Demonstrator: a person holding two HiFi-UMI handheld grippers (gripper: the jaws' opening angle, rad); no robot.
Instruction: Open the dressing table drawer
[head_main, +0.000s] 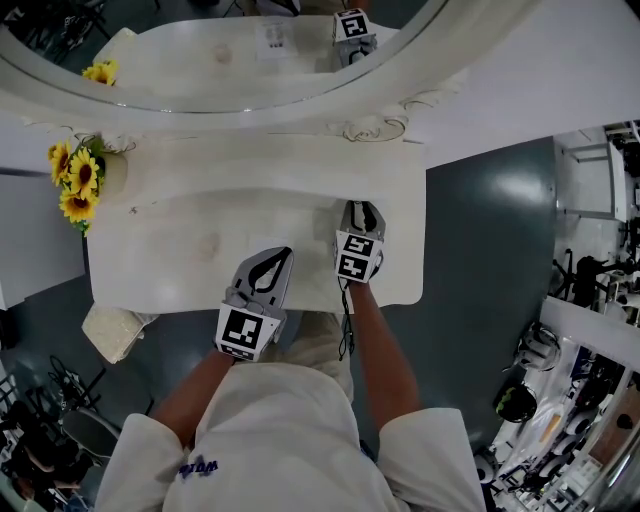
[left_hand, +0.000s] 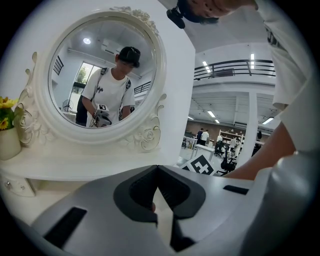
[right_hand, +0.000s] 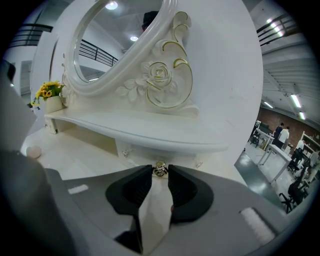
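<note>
Head view: a pale, smooth bench (head_main: 180, 260) with a curved front edge stands on a dark grey floor (head_main: 480, 250), with sunflowers (head_main: 75, 180) at its left end.

Left gripper view: the left gripper (left_hand: 157, 170) is closed on nothing, facing the carved oval mirror (left_hand: 100, 75).

Right gripper view: the right gripper (right_hand: 160, 175) pinches the round gold knob (right_hand: 160, 168) of the cream drawer (right_hand: 150, 156), which sits under the curved shelf (right_hand: 150, 132).

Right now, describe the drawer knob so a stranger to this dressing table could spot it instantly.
Start at the big oval mirror with the carved rose, then drop to the curved white shelf beneath it. Just under that shelf's right part sits the small round knob. It is the only gold-coloured fitting on that white front, and the right claw is pinched on it.
</note>
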